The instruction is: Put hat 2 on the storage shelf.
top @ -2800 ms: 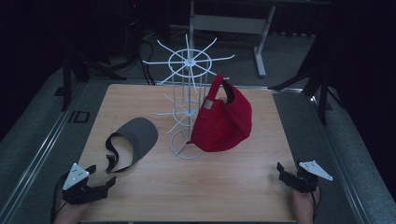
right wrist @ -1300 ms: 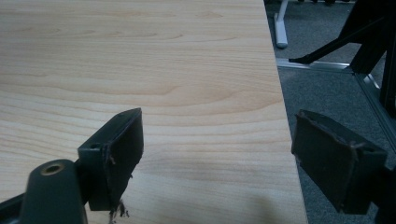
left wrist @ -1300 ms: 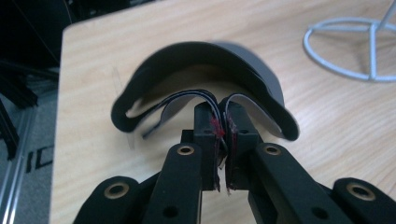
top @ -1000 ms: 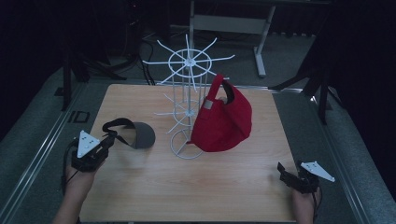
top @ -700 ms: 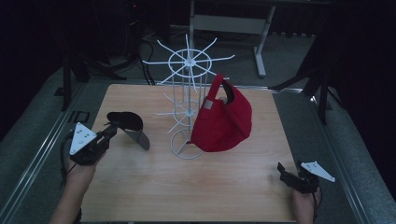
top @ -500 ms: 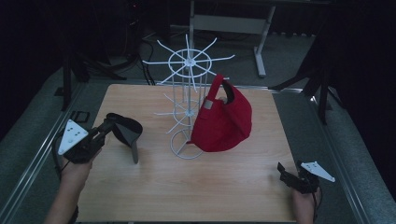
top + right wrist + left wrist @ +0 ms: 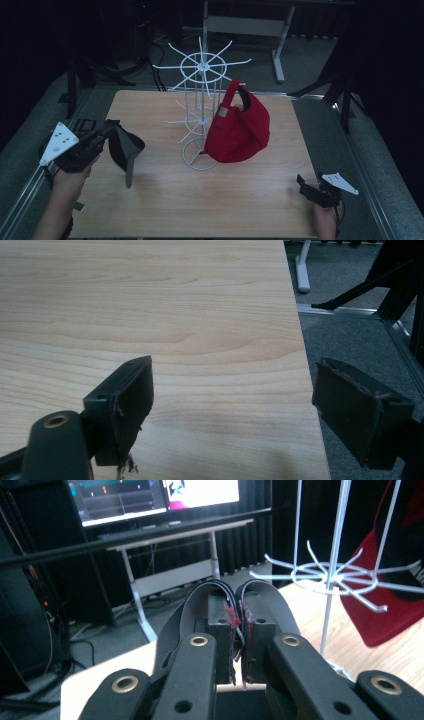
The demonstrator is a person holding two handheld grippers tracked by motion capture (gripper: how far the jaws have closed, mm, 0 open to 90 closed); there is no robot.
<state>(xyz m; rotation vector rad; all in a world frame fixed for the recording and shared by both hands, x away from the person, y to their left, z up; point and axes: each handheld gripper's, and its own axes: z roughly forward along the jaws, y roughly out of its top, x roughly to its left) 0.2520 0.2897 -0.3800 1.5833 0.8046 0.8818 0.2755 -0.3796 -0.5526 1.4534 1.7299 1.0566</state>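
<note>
Jaws of left gripper clamp grey visor.

Wooden table, white wire rack

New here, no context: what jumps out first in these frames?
The red cap hanging on the white wire rack at the middle of the wooden table grabs the eye first. Next, the left gripper, raised at the table's left edge, jaws shut on the strap of a grey visor whose brim hangs down. The right gripper waits open and empty at the near right corner.
</note>
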